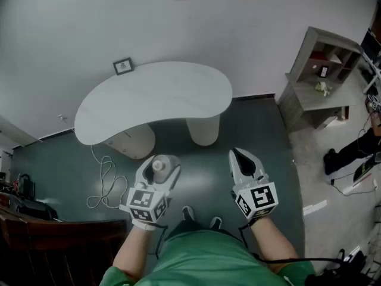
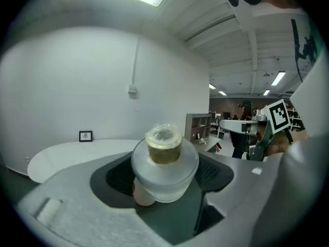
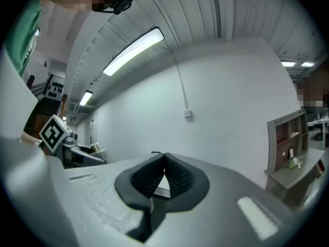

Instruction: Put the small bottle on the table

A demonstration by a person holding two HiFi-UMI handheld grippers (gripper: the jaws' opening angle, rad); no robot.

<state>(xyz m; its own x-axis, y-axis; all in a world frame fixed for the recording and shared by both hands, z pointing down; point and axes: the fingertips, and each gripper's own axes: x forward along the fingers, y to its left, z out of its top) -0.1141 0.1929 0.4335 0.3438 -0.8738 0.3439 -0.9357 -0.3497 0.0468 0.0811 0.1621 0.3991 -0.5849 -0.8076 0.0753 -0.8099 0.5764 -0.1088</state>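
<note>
We hold the small bottle (image 2: pixel 165 158) upright, cap up, clamped between the wide-set jaws of the left gripper (image 1: pixel 161 167), over the floor; the table (image 1: pixel 155 97) lies straight ahead, near edge still apart. The right gripper (image 1: pixel 241 155) is closed, empty

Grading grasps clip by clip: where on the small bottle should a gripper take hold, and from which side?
Grip the wide round body below the shoulder, coming in from the side with the jaws level. The small bottle stands upright, and its narrow capped neck gives the pads little to press on, while the body fills them. The left gripper holds it this way, short of the table.
</note>
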